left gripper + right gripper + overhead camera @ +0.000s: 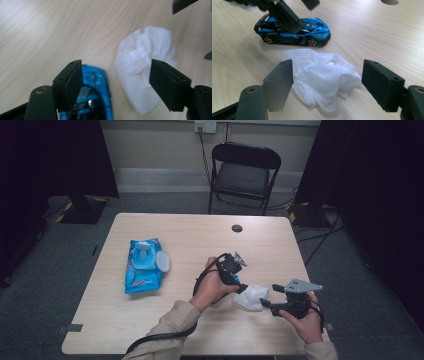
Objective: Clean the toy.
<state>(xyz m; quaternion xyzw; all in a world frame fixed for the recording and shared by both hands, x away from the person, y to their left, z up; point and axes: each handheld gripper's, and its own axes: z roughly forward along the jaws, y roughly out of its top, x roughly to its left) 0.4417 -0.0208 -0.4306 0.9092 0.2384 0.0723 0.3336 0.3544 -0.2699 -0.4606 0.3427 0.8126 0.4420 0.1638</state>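
Your left gripper point(116, 75) stands spread, hiding the blue toy car's point(294, 32) roof; the crumpled white wipe point(324, 77) lies lower centre between your spread right gripper point(327, 80).

Little blue toy car point(293, 33) with black trim and orange-spoked wheels, sitting upright on all four, side-on. Crumpled white wipe point(324, 80) lies just beside it on the table, at about 5 o'clock from the car.

1. Both sleeves point(172, 320) are beige.
2. The left gripper point(239, 281) and the right gripper point(264, 296) are black, with blocky, flat-faced jaws and brass-ringed screw holes.
3. A grey three-cornered plate point(301, 285) tops the right one.
4. A black cable point(150, 340) trails along the left sleeve.
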